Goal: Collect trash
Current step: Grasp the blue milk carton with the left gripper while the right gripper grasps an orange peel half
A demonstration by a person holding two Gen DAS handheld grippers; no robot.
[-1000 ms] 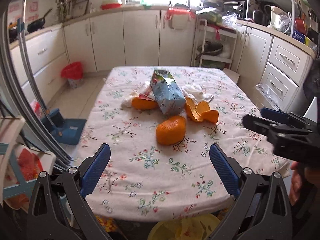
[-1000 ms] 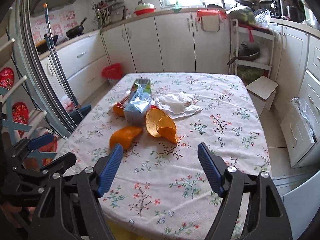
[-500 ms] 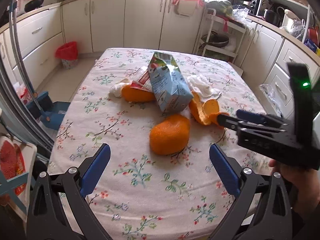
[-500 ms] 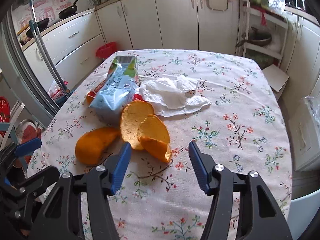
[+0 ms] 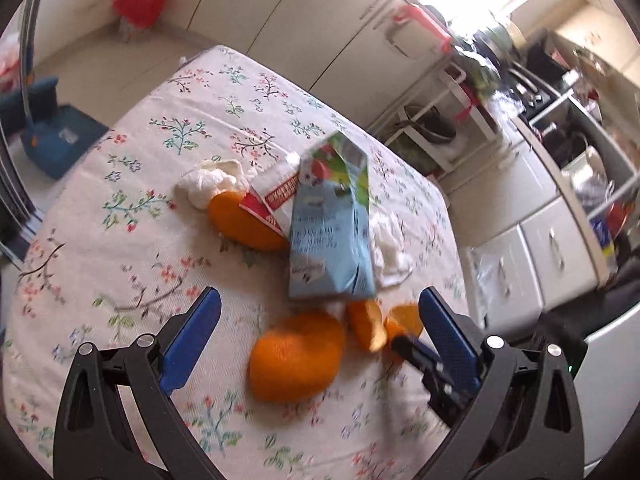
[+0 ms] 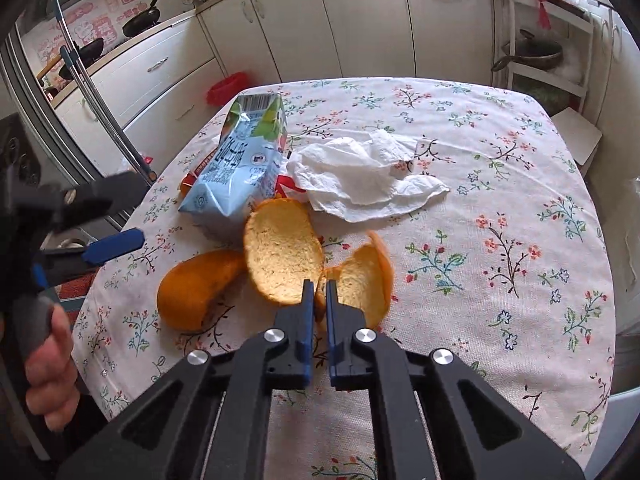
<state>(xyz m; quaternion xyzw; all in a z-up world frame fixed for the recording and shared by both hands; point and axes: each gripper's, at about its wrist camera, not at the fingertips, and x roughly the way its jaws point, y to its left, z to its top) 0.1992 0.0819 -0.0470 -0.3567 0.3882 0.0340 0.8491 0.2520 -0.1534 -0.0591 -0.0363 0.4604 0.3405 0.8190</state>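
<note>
On a kitchen surface (image 6: 500, 208) covered with a flowered cloth lies a small heap of trash: a crumpled light-blue drink carton (image 6: 236, 168), a crushed white paper napkin (image 6: 360, 176), a red-and-white wrapper (image 5: 276, 196), a ball of white tissue (image 5: 208, 182) and several pieces of orange peel

Seen from the right wrist camera, the right tongs (image 6: 318, 292) are drawn narrow, pinching the near edge of a folded orange peel (image 6: 356, 276) whose pale pith faces up. A second cupped peel (image 6: 282, 250) leans just beside it, touching the carton behind. A third peel (image 6: 196, 284) lies dome-up to the left

From the left wrist camera, which is blurred, the left tongs (image 5: 316, 328) hang wide apart and hold nothing, poised over that dome-up peel (image 5: 296, 358), with the carton (image 5: 330, 236) just beyond

The step in hand appears to be the first pickup, the right tongs taking hold of a peel. Next, the pinch likely needs to stay firm while the peel is lifted clear of its neighbour, since the thin curved rind could slip or tear. No bin for the trash can be identified on the surface, so where the peel should go cannot be told
</note>
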